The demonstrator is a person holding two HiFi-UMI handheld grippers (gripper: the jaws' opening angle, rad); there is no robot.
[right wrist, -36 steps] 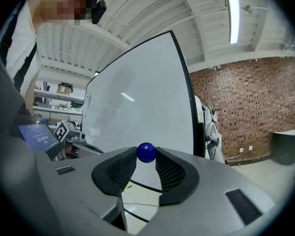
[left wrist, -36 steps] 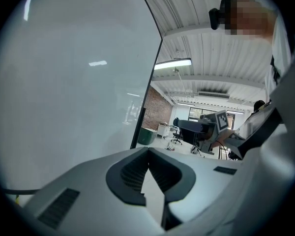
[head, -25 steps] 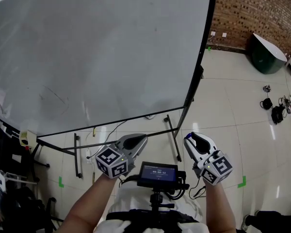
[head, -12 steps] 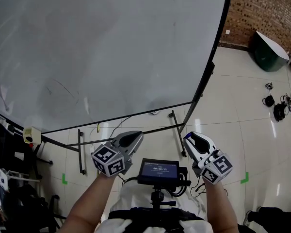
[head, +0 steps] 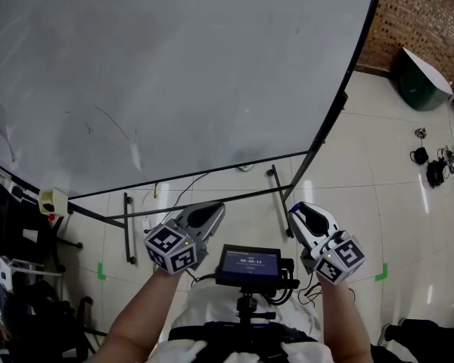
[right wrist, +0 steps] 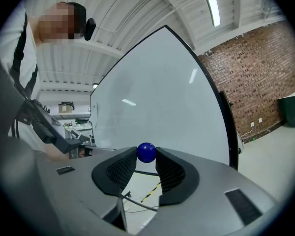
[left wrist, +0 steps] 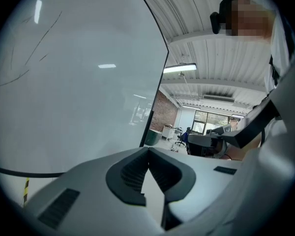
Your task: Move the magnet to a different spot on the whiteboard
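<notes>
The large whiteboard (head: 174,66) on its black stand fills the upper head view. A small round blue magnet (right wrist: 146,152) is pinched between the tips of my right gripper (right wrist: 146,156), which is shut on it. In the head view that right gripper (head: 296,212) is held low, in front of the board's lower right corner and well away from its surface. My left gripper (head: 210,213) hangs beside it, below the board's bottom edge. In the left gripper view the left gripper (left wrist: 148,150) is shut, with nothing between its tips. The whiteboard (left wrist: 64,82) rises to its left.
A small screen (head: 247,265) sits on a mount between my forearms. The stand's black feet (head: 276,191) rest on the pale tiled floor. A yellowish box (head: 53,200) hangs at the board's lower left. At right are a brick wall (head: 431,13), a dark green tub (head: 420,82) and cables (head: 435,165).
The whiteboard has spread further right and down in the head view, as the view has shifted towards it. Both grippers keep almost the same places, the right one still holding the magnet.
</notes>
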